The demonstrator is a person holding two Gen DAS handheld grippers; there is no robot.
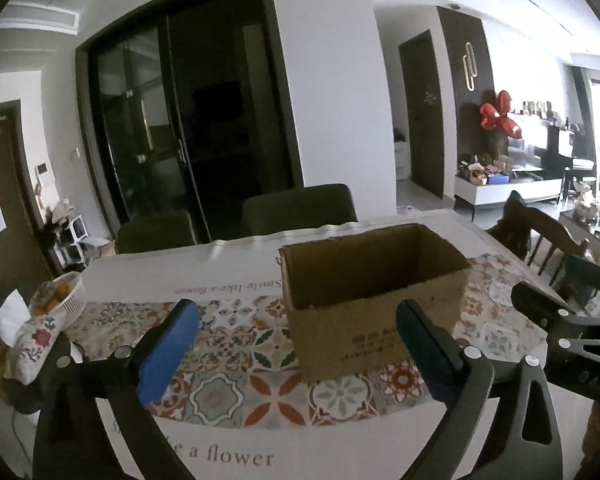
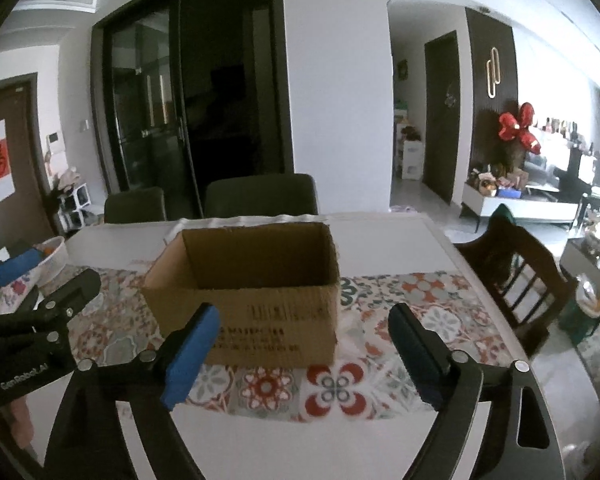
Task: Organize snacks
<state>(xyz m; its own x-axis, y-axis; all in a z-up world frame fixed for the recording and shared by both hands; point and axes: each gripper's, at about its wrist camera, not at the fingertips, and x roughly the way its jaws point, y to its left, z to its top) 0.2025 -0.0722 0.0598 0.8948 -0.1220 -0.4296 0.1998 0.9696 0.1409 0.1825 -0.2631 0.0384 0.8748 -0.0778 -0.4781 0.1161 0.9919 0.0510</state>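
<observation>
Both grippers, left (image 1: 296, 332) and right (image 2: 304, 336), hang with jaws apart and nothing between them, just short of the box (image 2: 256, 280). It stands open-topped on the patterned runner (image 2: 380, 360); its inside shows only shadow. A basket (image 1: 66, 296) of oranges sits far left.

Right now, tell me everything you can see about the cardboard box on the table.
The cardboard box is plain brown corrugated card, open-topped, with dark print on its near side. It stands upright on the patterned runner. Its inside looks dark; the floor and any contents are hidden. Nothing touches it; both tongs stand open, short of it.
</observation>
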